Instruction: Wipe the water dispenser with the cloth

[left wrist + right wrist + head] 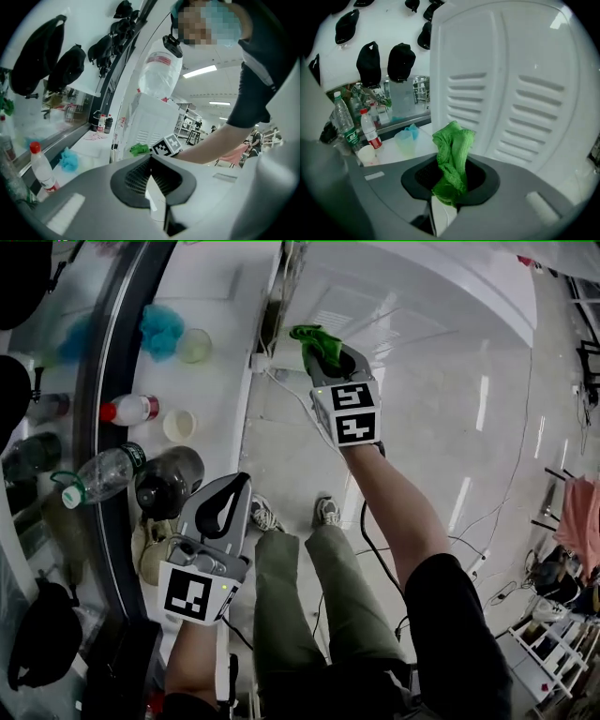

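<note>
The white water dispenser (403, 296) stands on the floor beside the counter; the left gripper view shows it with its upturned bottle (159, 70) on top. My right gripper (328, 357) is shut on a green cloth (314, 341), held right up near the dispenser's left side. In the right gripper view the cloth (452, 159) sticks up out of the right gripper (452, 180) in front of the dispenser's louvered panel (511, 93). My left gripper (239, 488) hangs lower by the counter edge, shut with nothing in it. The left gripper (150, 159) looks toward the cloth (139, 149).
A white counter (220, 296) runs along the left with a red-capped bottle (131, 409), a clear bottle (98, 474), a dark bottle (169, 482), a cup (195, 345), a paper cup (178, 425) and a blue cloth (161, 329). Black caps (401, 63) hang on the wall. A cable (375, 554) trails over the floor.
</note>
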Available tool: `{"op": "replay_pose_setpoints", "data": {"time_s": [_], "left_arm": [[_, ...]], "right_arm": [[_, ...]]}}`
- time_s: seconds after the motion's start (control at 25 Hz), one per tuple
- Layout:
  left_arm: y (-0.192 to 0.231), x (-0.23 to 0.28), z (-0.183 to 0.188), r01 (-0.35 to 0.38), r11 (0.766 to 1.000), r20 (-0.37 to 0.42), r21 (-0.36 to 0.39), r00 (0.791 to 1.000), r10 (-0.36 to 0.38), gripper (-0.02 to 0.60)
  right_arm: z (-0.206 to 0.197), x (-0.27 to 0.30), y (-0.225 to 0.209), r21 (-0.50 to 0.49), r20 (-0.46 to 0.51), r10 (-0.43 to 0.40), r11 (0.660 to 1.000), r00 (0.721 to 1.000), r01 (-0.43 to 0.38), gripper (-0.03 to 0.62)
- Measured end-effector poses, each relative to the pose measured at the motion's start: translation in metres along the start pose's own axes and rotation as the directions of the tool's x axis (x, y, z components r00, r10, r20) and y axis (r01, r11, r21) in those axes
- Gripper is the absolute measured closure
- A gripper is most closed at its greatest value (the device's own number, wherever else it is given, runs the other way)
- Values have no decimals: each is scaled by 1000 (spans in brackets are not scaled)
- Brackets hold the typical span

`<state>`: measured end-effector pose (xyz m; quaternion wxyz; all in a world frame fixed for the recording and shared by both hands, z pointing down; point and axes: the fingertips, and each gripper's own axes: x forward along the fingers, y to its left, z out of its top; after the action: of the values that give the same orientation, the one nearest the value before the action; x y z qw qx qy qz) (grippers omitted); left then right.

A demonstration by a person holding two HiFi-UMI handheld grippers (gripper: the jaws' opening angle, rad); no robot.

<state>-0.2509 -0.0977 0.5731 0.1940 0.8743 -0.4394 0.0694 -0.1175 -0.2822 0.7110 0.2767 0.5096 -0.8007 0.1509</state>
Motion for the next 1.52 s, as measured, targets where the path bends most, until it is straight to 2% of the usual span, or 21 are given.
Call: {"op": "replay_pose_setpoints", "data": {"time_s": [0.2,0.36,0.6,0.76,0.84,0.92,1.04,1.24,1.36,1.52], "left_arm": [[-33,22,4,-2,1000,33,-5,999,2,580],[-60,32,-1,-10,1000,39,-19,999,10,580],[-92,43,-10,-8,1000,30,-6,1000,8,580],[-95,40,-11,-18,1000,27,5,999,18,580],[-91,35,-13,-27,1000,20,4,999,27,580],[-85,30,-13,-39,999,18,1,999,39,580],[-74,21,-11,-46,999,14,3,999,46,580],[-42,-2,-11,-59,998,17,-8,998,60,580],[-24,-15,-17,-48,999,-28,-9,998,48,580],[-2,-29,-16,-59,998,-46,-20,997,58,580]], "right_arm": [[-35,-34,-69,12,-35,-61,998,998,61,500],[-59,-61,-116,58,-50,-107,992,993,109,500],[-82,-90,-164,65,-76,-170,982,982,175,500],[-92,-101,-180,81,-87,-208,973,974,215,500],[-93,-104,-170,78,-80,-189,978,979,195,500],[-91,-101,-143,59,-66,-127,990,990,131,500],[-81,-83,-84,33,-42,-5,999,999,6,500],[-62,-26,20,-42,-40,151,987,988,-153,500],[-52,11,57,-83,-75,169,981,983,-175,500],[-35,47,70,-126,-102,123,983,987,-136,500]]}}
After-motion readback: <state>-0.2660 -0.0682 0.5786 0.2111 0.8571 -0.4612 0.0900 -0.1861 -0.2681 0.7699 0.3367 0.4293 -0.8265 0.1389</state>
